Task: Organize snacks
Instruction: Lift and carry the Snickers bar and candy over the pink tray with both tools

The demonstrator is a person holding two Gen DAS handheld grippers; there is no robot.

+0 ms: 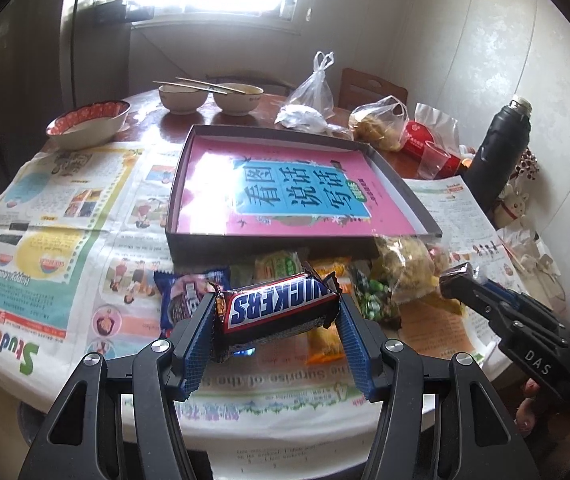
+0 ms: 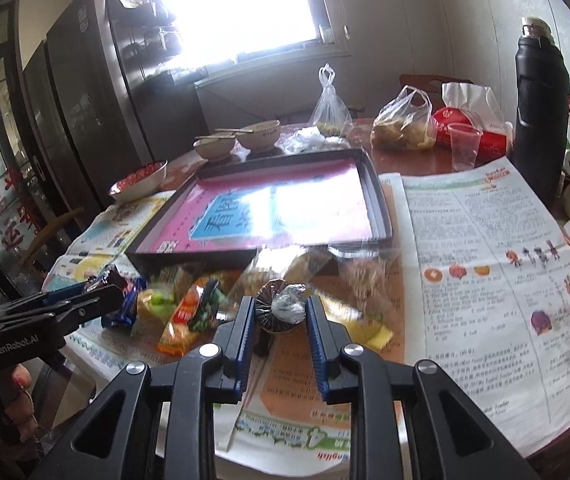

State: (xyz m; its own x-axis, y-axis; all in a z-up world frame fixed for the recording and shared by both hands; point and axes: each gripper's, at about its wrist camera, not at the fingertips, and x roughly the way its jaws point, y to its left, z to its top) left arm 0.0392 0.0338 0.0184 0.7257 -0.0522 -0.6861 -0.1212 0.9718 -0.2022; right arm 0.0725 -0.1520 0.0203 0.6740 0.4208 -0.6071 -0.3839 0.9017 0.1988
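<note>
Snickers bar (image 1: 279, 307) gripped across its ends by left gripper (image 1: 277, 316), held above snack pile (image 1: 325, 280) in front of the box (image 1: 189, 240). Right gripper (image 2: 279, 312) fingers closed on small foil-wrapped candy (image 2: 287, 306), just above newspaper-covered bench (image 2: 485, 280).

"SNICKERS" on bar (image 1: 281, 307); "DAS" on right tool (image 1: 455, 276).
</note>
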